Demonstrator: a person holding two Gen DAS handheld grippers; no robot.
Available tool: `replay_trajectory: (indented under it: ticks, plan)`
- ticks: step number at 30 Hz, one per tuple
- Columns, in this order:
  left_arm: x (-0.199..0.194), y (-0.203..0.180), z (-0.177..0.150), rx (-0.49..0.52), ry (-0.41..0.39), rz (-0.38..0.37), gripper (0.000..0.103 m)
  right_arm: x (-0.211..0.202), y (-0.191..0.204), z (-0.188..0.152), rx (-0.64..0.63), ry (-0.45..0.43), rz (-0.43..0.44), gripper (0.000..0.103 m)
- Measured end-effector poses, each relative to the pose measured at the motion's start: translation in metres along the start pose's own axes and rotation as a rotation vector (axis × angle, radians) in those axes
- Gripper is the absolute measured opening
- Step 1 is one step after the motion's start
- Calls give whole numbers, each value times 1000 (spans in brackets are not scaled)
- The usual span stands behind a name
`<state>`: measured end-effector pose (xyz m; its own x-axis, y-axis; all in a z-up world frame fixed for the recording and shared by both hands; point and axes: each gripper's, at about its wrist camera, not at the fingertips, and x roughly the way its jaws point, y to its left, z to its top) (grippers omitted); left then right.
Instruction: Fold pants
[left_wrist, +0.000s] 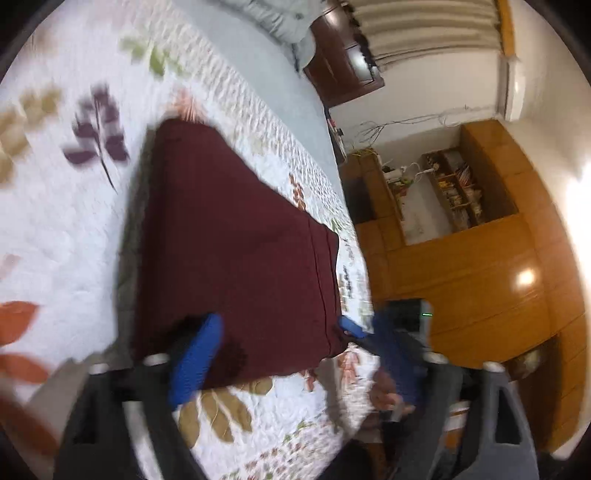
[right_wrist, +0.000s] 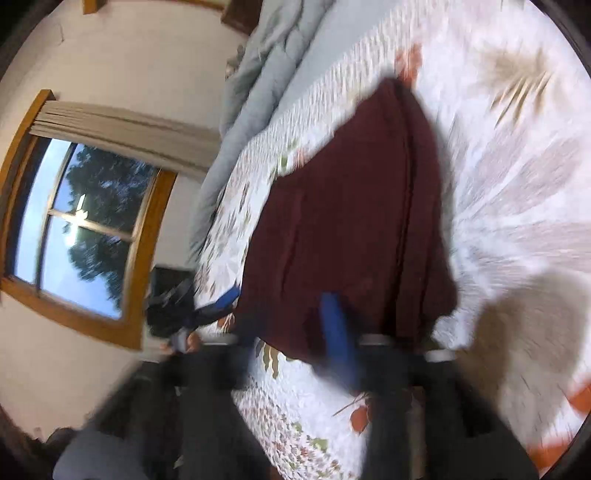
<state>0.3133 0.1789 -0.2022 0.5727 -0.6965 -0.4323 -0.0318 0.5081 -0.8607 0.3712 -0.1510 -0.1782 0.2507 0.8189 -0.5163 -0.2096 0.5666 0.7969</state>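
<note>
We have the maroon pants (left_wrist: 236, 240) lying partly folded on the leaf-print quilt (left_wrist: 55, 229) of the bed. Our left gripper (left_wrist: 284, 354) has its fingers spread, one blue finger over the near hem. For our right gripper (right_wrist: 369, 332), we cannot tell through the blur whether it grips. We judge a fold is underway; next, secure both near corners evenly.

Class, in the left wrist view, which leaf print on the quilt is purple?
The leaf sprig left of the maroon pants' far end; the rest are orange, tan or green.
</note>
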Motion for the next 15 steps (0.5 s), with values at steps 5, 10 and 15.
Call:
replay_trajectory:
  ticks: [5, 10, 15]
  plan:
    - [-56, -66, -48, 230, -119, 400, 99, -44, 53, -45, -63, -142, -260, 97]
    - [-85, -145, -131, 474, -244, 700, 99, -66, 102, -131, -2, -254, -608, 100]
    - [-108, -193, -205, 468, -294, 839, 99, -69, 176, -225, -287, -336, -844, 100]
